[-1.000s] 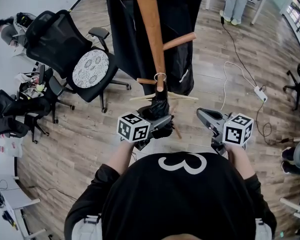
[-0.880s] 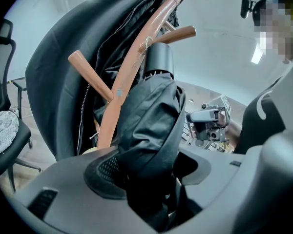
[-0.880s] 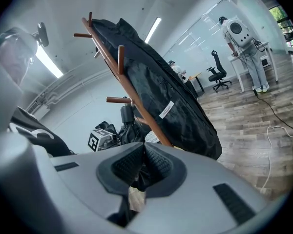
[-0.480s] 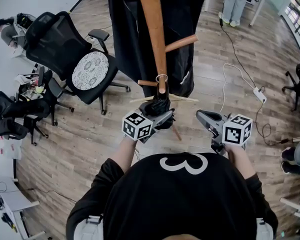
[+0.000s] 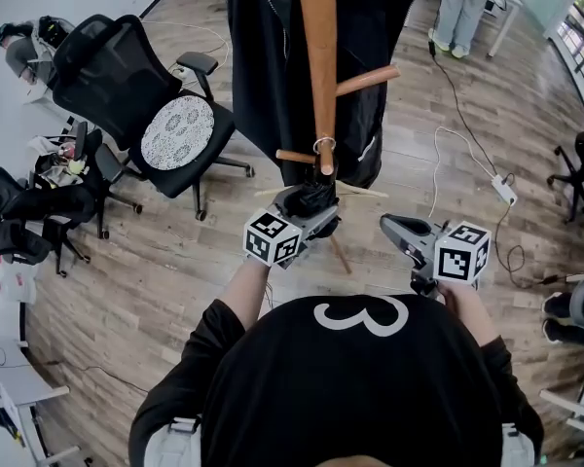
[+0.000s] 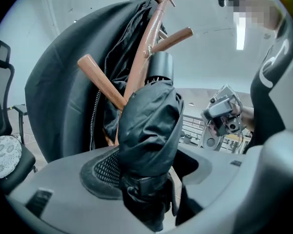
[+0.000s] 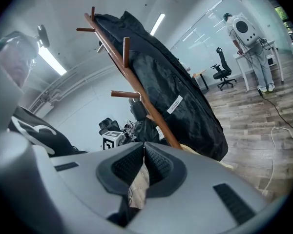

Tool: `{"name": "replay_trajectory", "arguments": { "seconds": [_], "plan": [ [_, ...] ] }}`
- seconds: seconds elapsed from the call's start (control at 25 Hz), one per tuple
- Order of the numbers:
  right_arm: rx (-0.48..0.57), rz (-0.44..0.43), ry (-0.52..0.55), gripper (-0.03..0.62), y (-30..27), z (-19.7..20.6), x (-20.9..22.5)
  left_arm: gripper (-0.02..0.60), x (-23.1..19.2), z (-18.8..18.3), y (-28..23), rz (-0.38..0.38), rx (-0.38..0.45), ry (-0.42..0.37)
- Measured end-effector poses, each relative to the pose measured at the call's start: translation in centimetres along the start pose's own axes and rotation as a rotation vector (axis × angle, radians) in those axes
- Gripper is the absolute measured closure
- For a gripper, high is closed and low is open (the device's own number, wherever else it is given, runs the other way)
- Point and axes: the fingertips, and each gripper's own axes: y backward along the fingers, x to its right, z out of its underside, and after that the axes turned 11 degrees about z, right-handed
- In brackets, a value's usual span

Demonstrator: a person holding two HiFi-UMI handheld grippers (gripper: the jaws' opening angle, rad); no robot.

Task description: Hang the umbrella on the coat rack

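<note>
"Beside the coat rack (image 5: 320, 56), where is the umbrella (image 6: 149, 126) sitting?"

"Between the jaws of the left tongs (image 6: 147, 165). It's a black folded bundle, standing roughly upright across them. The handle end points up toward the wooden post, and a band is cinched round it low down."

"Are those tongs pinching it?"

"The left pad lies against the fabric. On the other side the cloth bulges up to the right pad, and I can't make out a clear gap. The jaws stand wide and are easing apart at this moment, with the umbrella between them."

"Is it on a peg?"

"From the head view, a thin pale ring (image 5: 322, 145) sits where a short lower peg (image 5: 294, 156) meets the post, just above the umbrella's top. Whether that ring carries any weight I can't tell."

"And the right tongs (image 7: 144, 147)?"

"Pressed together, pad against pad, with nothing between them. They hover to the right of the umbrella, apart from it, at about the same height in the head view, and they point toward the rack."

"What else is around?"

"A long black coat (image 5: 273, 56) drapes down the far side of the post, behind the umbrella. A black office chair (image 5: 146, 95) with a patterned seat cushion stands on the wooden floor (image 5: 175, 261), off to the left and well apart from the rack."
</note>
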Motion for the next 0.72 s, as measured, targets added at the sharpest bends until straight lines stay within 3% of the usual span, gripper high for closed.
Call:
{"name": "replay_trajectory", "arguments": {
  "seconds": [0.24, 0.6, 0.72],
  "plan": [
    [-0.002, -0.014, -0.002, 0.566, 0.2, 0.2, -0.7, 0.255, -0.9, -1.0, 1.3, -0.051, 0.053, 0.017],
    [0.048, -0.071, 0.026, 0.566, 0.8, 0.0, -4.2, 0.256, 1.2, -2.6, 6.0, -0.119, 0.086, -0.025],
    [0.055, -0.076, 0.020, 0.567, 1.0, 0.2, -5.5, 0.256, 2.5, -3.2, 7.9, -0.146, 0.072, 0.010]
  ]
}}
